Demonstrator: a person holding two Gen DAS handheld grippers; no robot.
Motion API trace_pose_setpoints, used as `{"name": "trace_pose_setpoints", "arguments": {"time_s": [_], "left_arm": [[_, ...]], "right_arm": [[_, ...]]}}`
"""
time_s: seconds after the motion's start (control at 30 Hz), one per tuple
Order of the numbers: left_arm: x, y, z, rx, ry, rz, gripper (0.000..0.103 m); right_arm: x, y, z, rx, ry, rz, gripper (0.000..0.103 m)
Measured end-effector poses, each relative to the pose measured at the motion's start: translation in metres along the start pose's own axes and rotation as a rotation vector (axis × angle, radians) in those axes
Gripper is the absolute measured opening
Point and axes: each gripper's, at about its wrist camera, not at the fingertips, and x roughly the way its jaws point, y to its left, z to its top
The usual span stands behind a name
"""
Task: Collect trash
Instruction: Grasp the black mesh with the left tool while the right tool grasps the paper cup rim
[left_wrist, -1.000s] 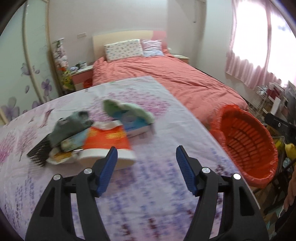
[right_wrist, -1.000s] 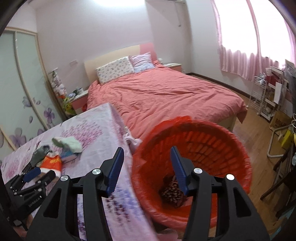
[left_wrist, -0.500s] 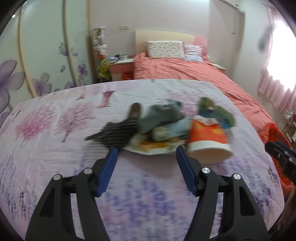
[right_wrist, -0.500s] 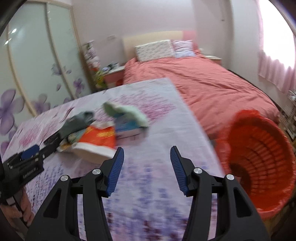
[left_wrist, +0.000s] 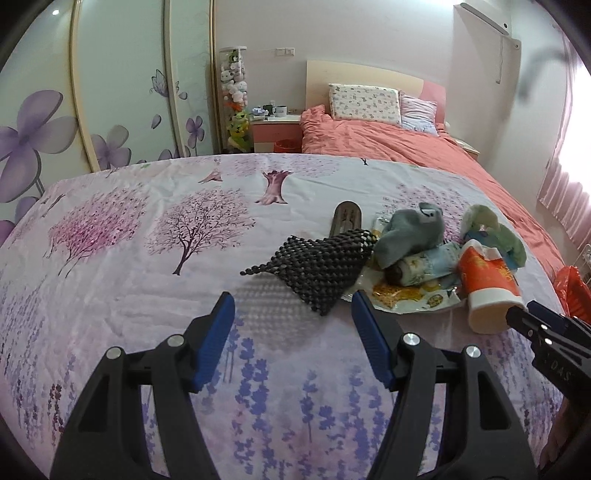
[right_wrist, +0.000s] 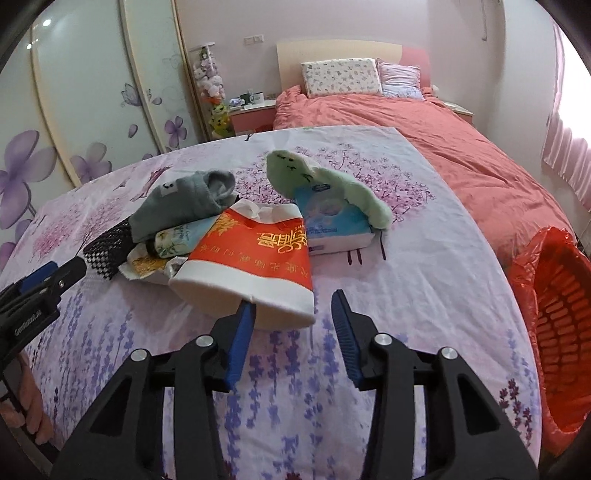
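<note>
A heap of items lies on the floral tablecloth. A black mesh mat lies at its left, just beyond my open, empty left gripper. A red and white paper cup lies on its side right in front of my open, empty right gripper, whose left finger is at its rim. The cup also shows in the left wrist view. Behind lie a grey sock, a floral tube, a yellow wrapper, a blue tissue pack and a green sock.
A red basket lined with a red bag stands off the table's right edge. A bed with a pink cover fills the room behind. Wardrobe doors with purple flowers stand at the left. A brown flat object lies behind the mesh.
Both grippers have swung left from the red basket toward the heap. The left now faces the black mesh mat; the right has closed in on the red cup.
</note>
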Motion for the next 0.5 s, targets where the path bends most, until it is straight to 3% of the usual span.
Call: {"name": "trace_pose_setpoints", "arguments": {"time_s": [0.13, 0.33, 0.5], "left_arm": [[0.005, -0.001, 0.002, 0.004, -0.002, -0.003, 0.065], [0.015, -0.007, 0.005, 0.017, 0.004, 0.003, 0.065], [0.024, -0.014, 0.010, 0.041, 0.010, 0.015, 0.065]], "right_arm": [[0.006, 0.001, 0.002, 0.002, -0.006, -0.016, 0.034], [0.012, -0.004, 0.005, 0.038, 0.006, -0.006, 0.013], [0.006, -0.012, 0.003, 0.070, -0.014, -0.026, 0.008]]}}
